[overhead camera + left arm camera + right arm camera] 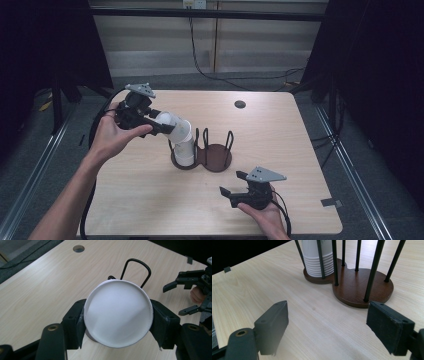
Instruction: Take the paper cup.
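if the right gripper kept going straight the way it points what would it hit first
Probably the wooden holder base and its black rods, across bare table; the right gripper is open with nothing between its jaws. Depth is uncertain.

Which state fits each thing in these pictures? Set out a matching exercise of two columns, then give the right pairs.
Things:
1. left claw
2. right claw
3. stack of white cups
4. right ring of the wooden stand

States:
A. open above bare table
B. empty
C. shut on a white cup
D. sits in the stand's left ring

Pairs: 1-C, 2-A, 3-D, 4-B
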A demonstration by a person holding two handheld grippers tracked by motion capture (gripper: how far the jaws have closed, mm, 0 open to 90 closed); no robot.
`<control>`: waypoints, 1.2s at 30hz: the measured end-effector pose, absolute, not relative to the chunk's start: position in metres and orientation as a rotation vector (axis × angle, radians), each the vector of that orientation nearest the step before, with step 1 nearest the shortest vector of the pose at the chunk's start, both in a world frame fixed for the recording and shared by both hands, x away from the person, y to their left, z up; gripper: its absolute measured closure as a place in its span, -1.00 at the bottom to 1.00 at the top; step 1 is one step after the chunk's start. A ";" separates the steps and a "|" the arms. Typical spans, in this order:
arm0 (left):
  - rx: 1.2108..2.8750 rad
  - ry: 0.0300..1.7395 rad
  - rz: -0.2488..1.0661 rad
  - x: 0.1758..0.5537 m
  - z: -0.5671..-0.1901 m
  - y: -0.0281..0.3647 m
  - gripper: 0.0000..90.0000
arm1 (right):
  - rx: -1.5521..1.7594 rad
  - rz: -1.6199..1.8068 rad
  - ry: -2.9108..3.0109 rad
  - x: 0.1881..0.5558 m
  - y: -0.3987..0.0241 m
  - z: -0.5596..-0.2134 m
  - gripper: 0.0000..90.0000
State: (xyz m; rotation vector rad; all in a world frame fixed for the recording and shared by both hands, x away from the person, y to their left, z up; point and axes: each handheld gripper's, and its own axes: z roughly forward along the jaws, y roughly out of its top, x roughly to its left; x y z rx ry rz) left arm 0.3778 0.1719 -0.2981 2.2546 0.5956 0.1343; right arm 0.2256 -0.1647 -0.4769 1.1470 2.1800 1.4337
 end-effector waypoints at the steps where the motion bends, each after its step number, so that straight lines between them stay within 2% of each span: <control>1: 2.255 0.596 0.134 0.378 -0.298 0.172 -0.18 | 1.147 1.434 2.180 0.226 -0.165 -0.477 -0.62; 19: 2.189 0.551 0.142 0.363 -0.309 0.186 -0.18 | 1.115 1.460 2.192 0.225 -0.161 -0.477 -0.69; 24: 2.183 0.540 0.178 0.353 -0.313 0.188 -0.18 | 1.114 1.468 2.196 0.224 -0.161 -0.477 -0.69; 36: 2.160 0.501 0.148 0.334 -0.332 0.196 -0.18 | 1.090 1.498 2.196 0.224 -0.158 -0.477 -0.70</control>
